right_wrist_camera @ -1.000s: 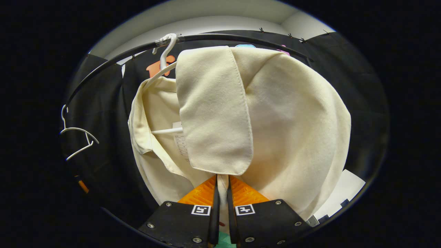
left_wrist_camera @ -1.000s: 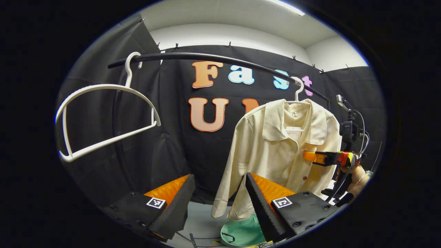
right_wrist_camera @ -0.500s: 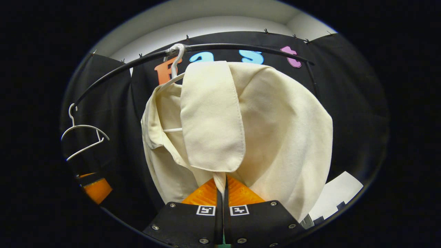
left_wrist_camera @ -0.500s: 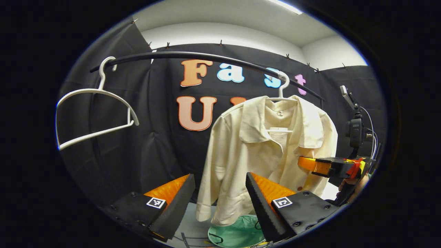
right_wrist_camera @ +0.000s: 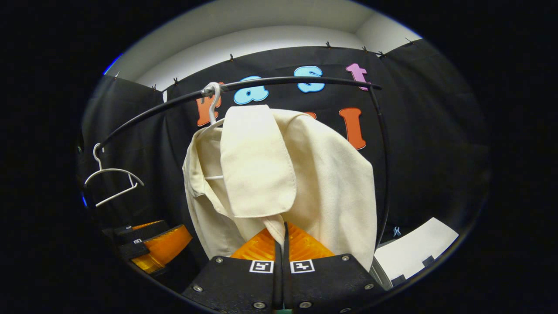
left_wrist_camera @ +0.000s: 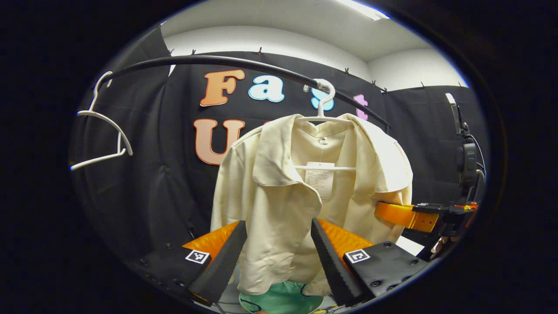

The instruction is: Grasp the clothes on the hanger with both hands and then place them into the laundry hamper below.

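Shirt first, cream and roomy, draped on a white hanger whose hook rides the black rail. It hangs dead ahead in the left gripper view, its front panel dropping down between the left tongs, whose jaws stand wide apart, released, cloth not pinched by either finger. Below the hem sits the green laundry hamper, directly under the garment. Over to the right gripper view: the right tongs are clenched tight on a fold of the shirt just under the big collar flap, both fingers pressing fabric. From the left gripper view, that same right tongs reaches in sideways at the shirt's far edge, touching it. On the rail's other end, a spare empty hanger dangles well apart from the shirt. Smallest of all, a paper tag inside the neck.
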Tool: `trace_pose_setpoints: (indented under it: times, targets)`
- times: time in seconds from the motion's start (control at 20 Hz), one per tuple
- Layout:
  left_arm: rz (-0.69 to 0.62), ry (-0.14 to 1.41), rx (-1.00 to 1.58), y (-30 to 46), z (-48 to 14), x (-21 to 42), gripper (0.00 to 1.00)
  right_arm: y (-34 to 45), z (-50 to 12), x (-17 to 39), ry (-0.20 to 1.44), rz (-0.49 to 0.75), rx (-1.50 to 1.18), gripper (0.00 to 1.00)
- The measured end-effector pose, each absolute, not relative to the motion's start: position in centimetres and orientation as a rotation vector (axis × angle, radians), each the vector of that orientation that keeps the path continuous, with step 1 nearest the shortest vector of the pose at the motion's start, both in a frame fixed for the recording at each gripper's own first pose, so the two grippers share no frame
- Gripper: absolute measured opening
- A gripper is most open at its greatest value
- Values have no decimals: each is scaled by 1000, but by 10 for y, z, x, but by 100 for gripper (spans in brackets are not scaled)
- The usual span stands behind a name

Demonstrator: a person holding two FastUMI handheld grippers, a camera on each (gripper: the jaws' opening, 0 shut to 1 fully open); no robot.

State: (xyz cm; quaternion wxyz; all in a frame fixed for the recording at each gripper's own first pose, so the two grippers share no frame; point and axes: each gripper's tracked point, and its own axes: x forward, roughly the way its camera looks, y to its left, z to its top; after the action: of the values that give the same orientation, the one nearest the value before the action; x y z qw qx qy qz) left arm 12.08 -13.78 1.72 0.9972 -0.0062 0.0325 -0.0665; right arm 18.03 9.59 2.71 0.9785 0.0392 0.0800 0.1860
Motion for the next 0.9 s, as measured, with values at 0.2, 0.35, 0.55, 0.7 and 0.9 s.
trace_pose_setpoints:
  times: [0.2, 0.35, 0.55, 0.7, 0.9]
  targets:
    - [-176, 58, -26, -166, 21, 143, 97, 89, 30, 175, 159, 373, 64, 0]
    - [-171, 50, -17, -178, 23, 166, 97, 83, 32, 174, 155, 354, 66, 0]
    - [-119, 38, 40, -177, 19, 201, 97, 83, 35, 171, 149, 339, 72, 0]
    - [-86, 45, 46, -168, 12, 222, 94, 80, 41, 165, 132, 330, 73, 0]
    - [-111, 47, 30, -172, 10, 228, 97, 71, 59, 159, 89, 314, 69, 0]
